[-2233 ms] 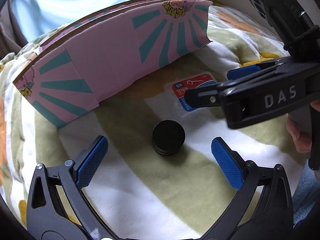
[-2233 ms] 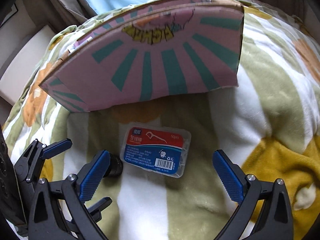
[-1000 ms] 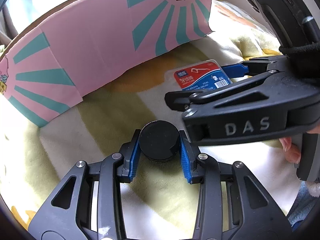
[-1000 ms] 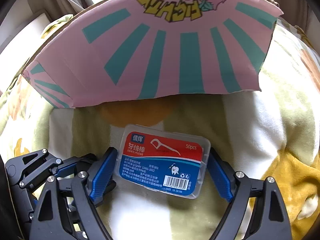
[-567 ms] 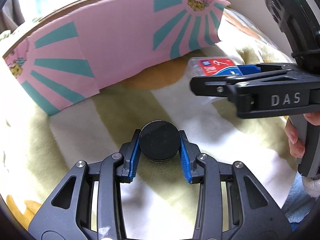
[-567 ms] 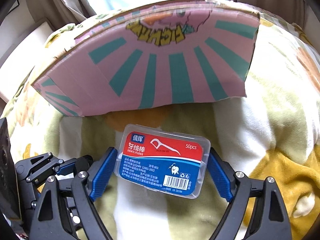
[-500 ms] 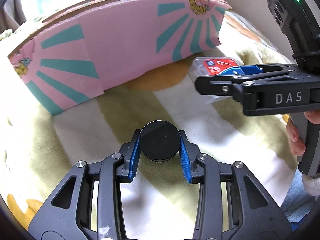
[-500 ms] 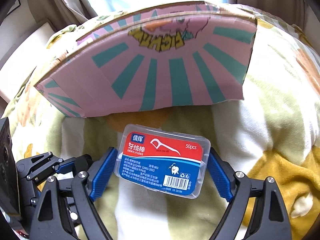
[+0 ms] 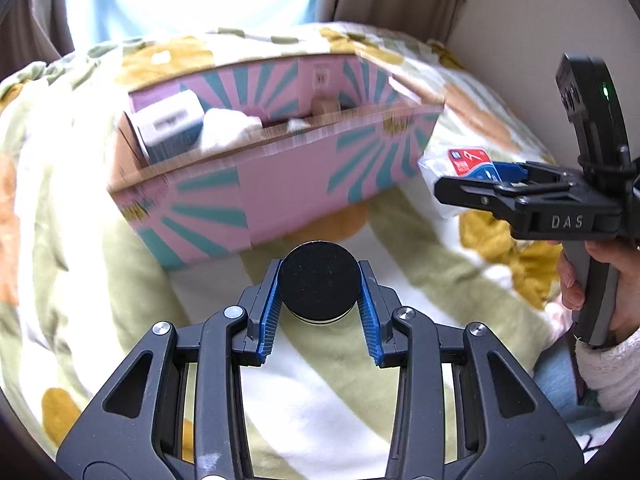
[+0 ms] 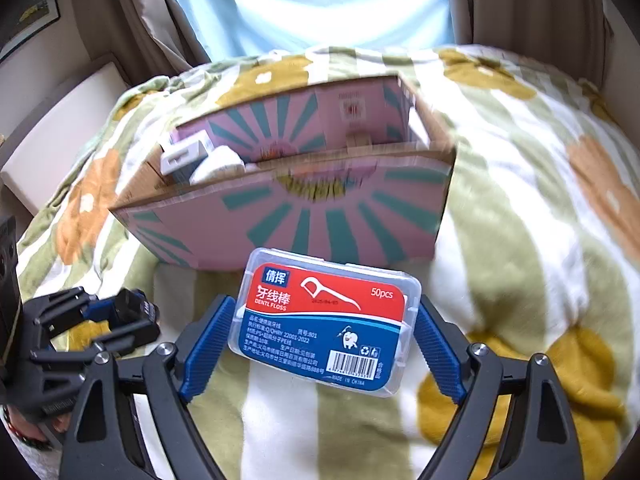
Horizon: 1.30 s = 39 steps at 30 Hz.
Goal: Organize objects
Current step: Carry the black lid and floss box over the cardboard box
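Here, scene: two handheld grippers carry small items above a flowered blanket (image 10: 532,184) toward an open pink box (image 9: 280,196)
Left gripper (image 9: 319,300): blue pads pinch a black round jar (image 9: 319,285) from both sides, lid facing the camera, the grip low enough on the wall that the jar sits level
Right gripper (image 10: 320,340): pads clamp the short ends of a clear floss case (image 10: 326,320), label up, so the flat case rides level and readable
Where the items are: both appear lifted clear of the blanket and sit just short of the box's near wall; in the left view the floss case (image 9: 460,172) hangs beside the box's right corner
Box: striped in teal, top open, near wall standing between the grippers and the interior; a white carton (image 9: 170,126) and pale bundles (image 9: 228,128) already fill its left end, blurred
Likely reason for the carry: each item seems held high so it can pass over the near wall and drop inside
Next move, as judged: the free space looks to be toward the box's middle and right, so releases there would avoid the carton
Risk: the smooth case could slip if the clamp eases early
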Each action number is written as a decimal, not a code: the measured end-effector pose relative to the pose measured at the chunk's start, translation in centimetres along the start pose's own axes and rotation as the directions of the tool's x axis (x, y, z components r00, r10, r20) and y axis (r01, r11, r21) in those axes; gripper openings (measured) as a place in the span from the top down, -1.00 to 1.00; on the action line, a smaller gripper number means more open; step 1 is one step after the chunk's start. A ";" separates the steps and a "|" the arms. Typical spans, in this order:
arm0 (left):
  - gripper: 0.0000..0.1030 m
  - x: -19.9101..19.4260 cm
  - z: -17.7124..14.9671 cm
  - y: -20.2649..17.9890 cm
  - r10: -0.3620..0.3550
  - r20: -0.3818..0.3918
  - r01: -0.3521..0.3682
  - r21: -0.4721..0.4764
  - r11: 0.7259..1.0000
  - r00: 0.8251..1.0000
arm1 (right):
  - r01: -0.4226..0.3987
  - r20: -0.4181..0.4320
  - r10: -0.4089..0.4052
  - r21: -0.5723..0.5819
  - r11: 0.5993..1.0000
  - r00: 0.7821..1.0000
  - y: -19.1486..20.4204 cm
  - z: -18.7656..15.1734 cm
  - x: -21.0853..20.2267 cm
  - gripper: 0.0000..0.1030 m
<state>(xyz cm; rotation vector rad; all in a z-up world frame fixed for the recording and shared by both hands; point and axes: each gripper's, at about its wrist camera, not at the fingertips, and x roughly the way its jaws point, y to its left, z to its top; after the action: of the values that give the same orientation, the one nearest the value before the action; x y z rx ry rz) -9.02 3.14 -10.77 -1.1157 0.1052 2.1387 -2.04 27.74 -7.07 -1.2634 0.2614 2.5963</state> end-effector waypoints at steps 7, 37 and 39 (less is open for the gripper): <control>0.37 -2.3 5.0 0.7 0.047 0.039 -0.047 0.012 0.999 0.998 | -0.010 0.048 0.012 -0.050 0.999 0.999 -0.1 4.2 -3.0 -0.66; 0.37 11.2 15.0 2.9 0.054 -0.129 -0.056 -0.007 0.998 0.990 | -0.056 -0.138 0.048 -0.054 0.997 0.989 -1.5 16.6 9.8 -0.66; 0.37 11.6 14.9 2.8 0.057 -0.141 -0.058 -0.001 0.998 0.988 | -0.059 -0.144 0.049 -0.060 0.997 0.988 -1.4 16.6 10.1 -0.66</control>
<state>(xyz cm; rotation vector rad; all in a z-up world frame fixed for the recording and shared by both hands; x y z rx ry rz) -25.34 13.05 -10.73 -1.2810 0.1993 2.1100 -20.09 34.88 -4.98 -1.4867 0.2435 2.5814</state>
